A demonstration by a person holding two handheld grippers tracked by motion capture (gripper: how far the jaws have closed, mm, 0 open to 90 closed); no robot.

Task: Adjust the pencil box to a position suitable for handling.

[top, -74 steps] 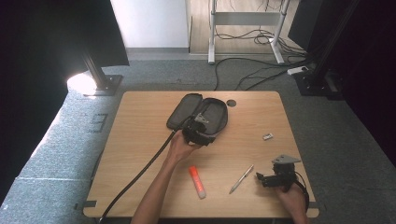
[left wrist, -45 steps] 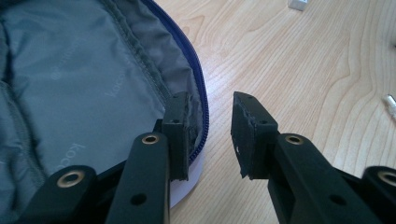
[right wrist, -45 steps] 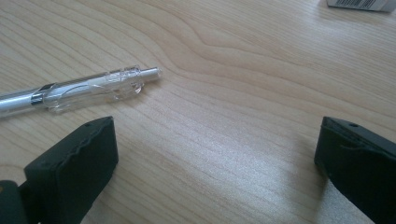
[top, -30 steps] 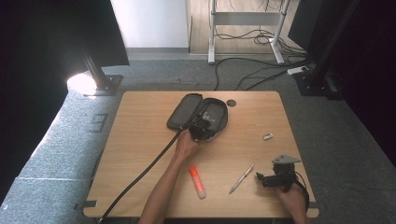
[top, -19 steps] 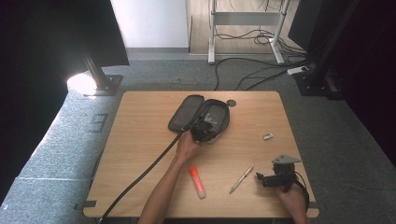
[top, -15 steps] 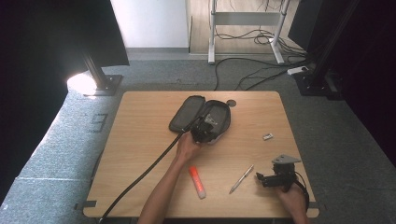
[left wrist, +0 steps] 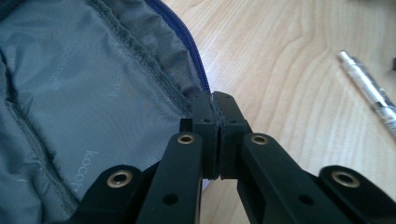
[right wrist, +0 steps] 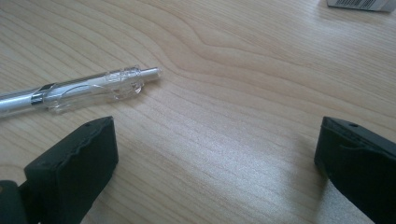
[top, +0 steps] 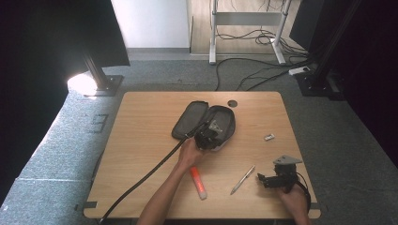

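A: From the high view, where does the case (top: 206, 123) sit?

B: Mid-table, lying open, its two halves spread side by side. The left gripper (top: 207, 137) is at the near edge of the right half, with its cable (top: 150, 171) running back toward the near left corner of the table (top: 141, 136).

A: And the other hand?

B: The right gripper (top: 263, 178) rests near the front right corner, well apart from the case. The pen (top: 242, 179) lies just to its left, long axis slanting from near-left to far-right. A marker (top: 198, 183) lies between the two forearms, and a small clip-like piece (top: 269, 137) sits farther off to the right.

A: Left gripper view?

B: Its jaws are pressed together on the case's rim, pinching the fabric edge right by the zip (left wrist: 198, 70); the grey lining (left wrist: 93, 93) spreads off to the left. The pen (left wrist: 369, 88) shows far to the right on bare wood.

A: Right gripper view?

B: Jaws wide apart, nothing between them but table. The pen (right wrist: 79, 91) lies ahead and to the left, just beyond the left jaw, its long axis nearly crosswise to the jaws' reach.

A: So which hand is nearer it?

B: The right, I'd judge; it would need to shift left and forward to straddle the barrel.
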